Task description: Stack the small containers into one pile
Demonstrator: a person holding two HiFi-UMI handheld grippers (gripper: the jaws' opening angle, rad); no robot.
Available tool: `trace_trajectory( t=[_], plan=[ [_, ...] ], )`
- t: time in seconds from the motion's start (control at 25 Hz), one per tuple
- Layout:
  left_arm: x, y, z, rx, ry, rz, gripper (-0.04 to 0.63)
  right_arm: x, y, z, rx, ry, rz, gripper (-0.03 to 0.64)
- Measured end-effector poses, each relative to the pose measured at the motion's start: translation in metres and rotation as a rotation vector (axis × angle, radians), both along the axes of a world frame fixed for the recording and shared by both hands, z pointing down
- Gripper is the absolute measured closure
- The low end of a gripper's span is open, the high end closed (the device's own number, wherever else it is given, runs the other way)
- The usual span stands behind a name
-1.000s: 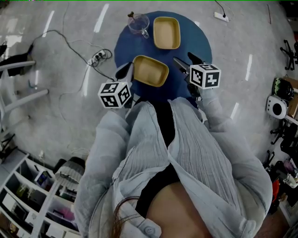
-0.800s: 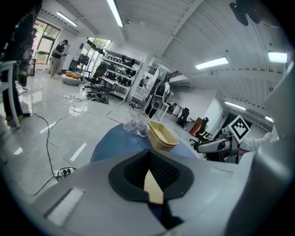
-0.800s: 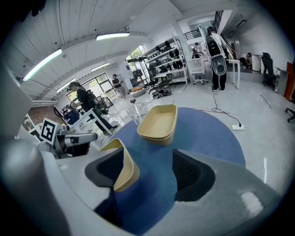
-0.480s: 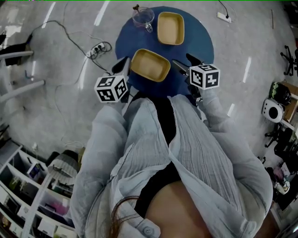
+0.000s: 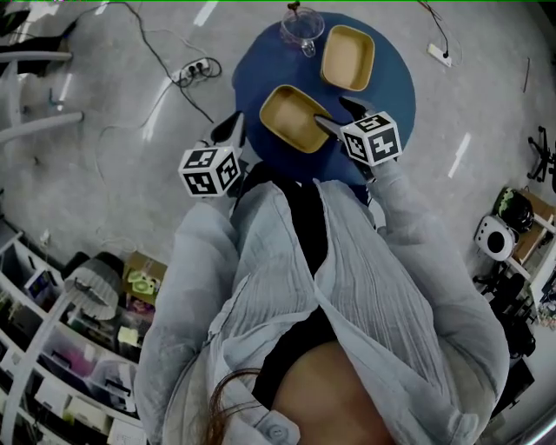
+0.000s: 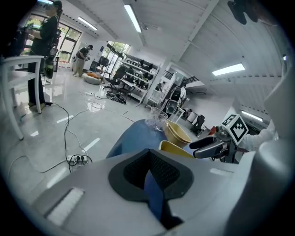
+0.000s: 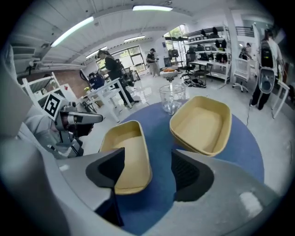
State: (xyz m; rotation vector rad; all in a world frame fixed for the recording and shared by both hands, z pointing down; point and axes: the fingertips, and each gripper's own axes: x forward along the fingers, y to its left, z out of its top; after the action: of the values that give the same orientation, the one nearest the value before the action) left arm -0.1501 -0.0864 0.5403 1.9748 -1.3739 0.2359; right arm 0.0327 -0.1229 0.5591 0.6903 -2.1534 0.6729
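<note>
Two shallow yellow containers sit on the round blue table (image 5: 395, 96): a near one (image 5: 294, 117) (image 7: 126, 154) and a far one (image 5: 347, 58) (image 7: 203, 123). My right gripper (image 5: 337, 115) (image 7: 147, 162) hangs open over the near container's right end. Its jaws have just been closing a little, with that container's rim between them and the pads not pressing on it. My left gripper (image 5: 234, 129) (image 6: 150, 168) is shut on nothing at the table's left edge, a short way left of the near container (image 6: 177, 148).
A clear glass cup (image 5: 302, 26) (image 7: 171, 97) stands at the table's far edge beside the far container. A power strip (image 5: 193, 68) and cables lie on the floor to the left. Shelves (image 5: 52, 330) stand at the lower left.
My right gripper has moved left, from beside the near container to over its right end. My left gripper has drawn a little away from that container's left side.
</note>
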Motion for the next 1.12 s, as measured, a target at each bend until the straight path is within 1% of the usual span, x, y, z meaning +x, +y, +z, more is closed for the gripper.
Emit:
trace_trajectory(
  t=[0.08, 0.2, 0.44, 0.52, 0.6, 0.8, 0.84, 0.88, 1.12],
  plan=[
    [-0.009, 0.006, 0.004, -0.011, -0.002, -0.033, 0.583, -0.009, -0.001, 0.006, 0.010, 0.033, -0.071, 0.299],
    [-0.019, 0.016, 0.006, -0.023, -0.001, -0.081, 0.583, -0.020, -0.003, 0.011, 0.011, 0.051, -0.147, 0.310],
    [-0.027, 0.026, 0.013, -0.042, 0.007, -0.124, 0.583, -0.033, -0.011, 0.017, 0.003, 0.068, -0.215, 0.340],
    [-0.027, 0.027, 0.015, -0.046, 0.013, -0.129, 0.583, -0.034, -0.013, 0.020, 0.002, 0.083, -0.224, 0.360],
    [-0.026, 0.026, 0.016, -0.050, 0.017, -0.128, 0.583, -0.034, -0.016, 0.024, 0.009, 0.104, -0.217, 0.395],
    [-0.022, 0.023, 0.015, -0.047, 0.025, -0.117, 0.583, -0.036, -0.014, 0.026, 0.012, 0.120, -0.239, 0.559],
    [-0.022, 0.022, 0.015, -0.047, 0.025, -0.114, 0.583, -0.036, -0.012, 0.027, 0.008, 0.122, -0.244, 0.578],
    [-0.021, 0.023, 0.015, -0.048, 0.025, -0.111, 0.583, -0.037, -0.010, 0.027, 0.005, 0.124, -0.246, 0.591],
    [-0.021, 0.020, 0.017, -0.050, 0.020, -0.094, 0.583, -0.039, -0.009, 0.029, 0.001, 0.130, -0.241, 0.595]
  ],
)
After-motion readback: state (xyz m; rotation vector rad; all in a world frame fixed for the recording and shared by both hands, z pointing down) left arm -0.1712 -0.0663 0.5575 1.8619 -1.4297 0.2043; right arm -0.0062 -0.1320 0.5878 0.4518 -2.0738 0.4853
